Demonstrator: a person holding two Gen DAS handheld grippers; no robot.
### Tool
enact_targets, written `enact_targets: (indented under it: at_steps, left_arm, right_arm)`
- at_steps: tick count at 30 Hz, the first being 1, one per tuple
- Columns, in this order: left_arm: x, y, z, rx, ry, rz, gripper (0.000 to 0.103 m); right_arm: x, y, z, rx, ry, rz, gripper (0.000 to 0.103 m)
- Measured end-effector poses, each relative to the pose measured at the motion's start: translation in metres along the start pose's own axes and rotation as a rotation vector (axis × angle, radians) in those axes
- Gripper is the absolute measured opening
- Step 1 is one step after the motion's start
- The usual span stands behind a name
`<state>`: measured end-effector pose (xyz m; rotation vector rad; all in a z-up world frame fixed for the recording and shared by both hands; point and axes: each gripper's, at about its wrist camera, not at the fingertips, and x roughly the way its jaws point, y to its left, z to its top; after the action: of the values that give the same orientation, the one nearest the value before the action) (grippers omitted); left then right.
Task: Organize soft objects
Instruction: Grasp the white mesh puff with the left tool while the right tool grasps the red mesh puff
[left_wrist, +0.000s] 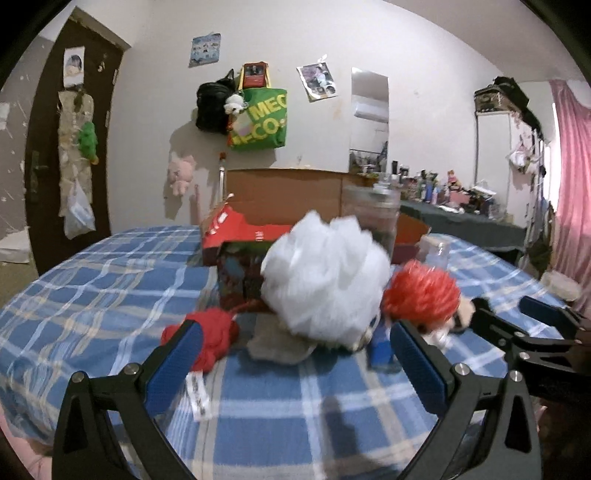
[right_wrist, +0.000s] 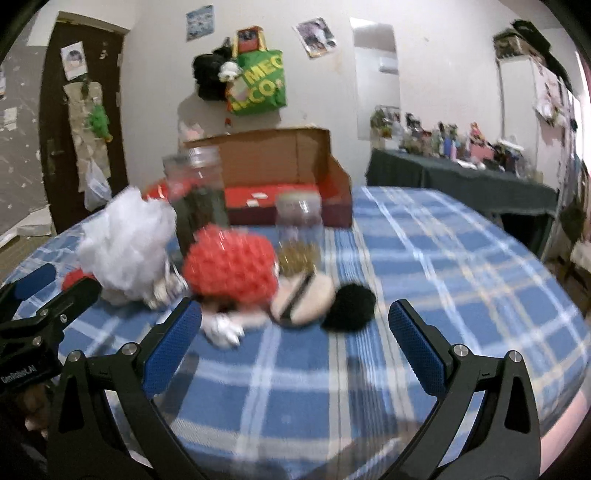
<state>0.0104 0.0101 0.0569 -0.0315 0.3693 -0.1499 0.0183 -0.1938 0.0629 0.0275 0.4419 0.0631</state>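
A pile of soft things lies on the blue plaid bed (left_wrist: 110, 288). In the left wrist view a white puffy ball (left_wrist: 325, 273) sits in the middle, a red knitted piece (left_wrist: 214, 336) to its left and a red crochet plush (left_wrist: 421, 291) to its right. My left gripper (left_wrist: 295, 354) is open just short of the white ball, holding nothing. In the right wrist view the red crochet plush (right_wrist: 229, 266), a beige pouch (right_wrist: 303, 299) and a black fuzzy ball (right_wrist: 351, 302) lie ahead of my open, empty right gripper (right_wrist: 295, 332). The white ball (right_wrist: 125, 243) is at the left.
An open cardboard box with a red inside (right_wrist: 288, 173) stands behind the pile. Two clear jars (right_wrist: 199, 192) (right_wrist: 299, 229) and a small printed box (left_wrist: 240, 277) stand among the soft things. A cluttered dark table (right_wrist: 461, 177) runs along the far wall.
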Motion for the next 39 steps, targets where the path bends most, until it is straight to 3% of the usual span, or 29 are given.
enact_targets:
  at_steps: [4,9,20,23,25,28,31,39]
  left_arm:
    - [0.005,0.001,0.015,-0.004,0.009,-0.045,0.103]
    - [0.017,0.003,0.030,0.026,0.021,-0.082,0.103]
    - [0.042,-0.007,0.032,0.075,0.088,-0.164,0.101]
    - [0.050,-0.012,0.028,0.090,0.121,-0.174,0.085]
    - [0.055,-0.011,0.025,0.085,0.142,-0.180,0.078]
    - [0.057,-0.007,0.025,0.062,0.151,-0.200,0.068]
    - [0.052,-0.004,0.025,0.050,0.138,-0.210,0.060]
    - [0.043,0.000,0.026,0.036,0.119,-0.227,0.051]
  right_arm:
    - [0.011,0.001,0.019,-0.038,-0.012,0.042,0.103]
    - [0.032,0.001,0.035,-0.060,0.042,0.127,0.103]
    - [0.067,0.007,0.035,-0.090,0.167,0.293,0.100]
    - [0.071,0.005,0.035,-0.071,0.192,0.328,0.085]
    - [0.073,0.004,0.033,-0.059,0.206,0.343,0.062]
    - [0.073,0.002,0.032,-0.033,0.211,0.370,0.053]
    - [0.069,0.000,0.033,-0.025,0.194,0.375,0.045]
    - [0.061,0.001,0.034,-0.024,0.168,0.366,0.043]
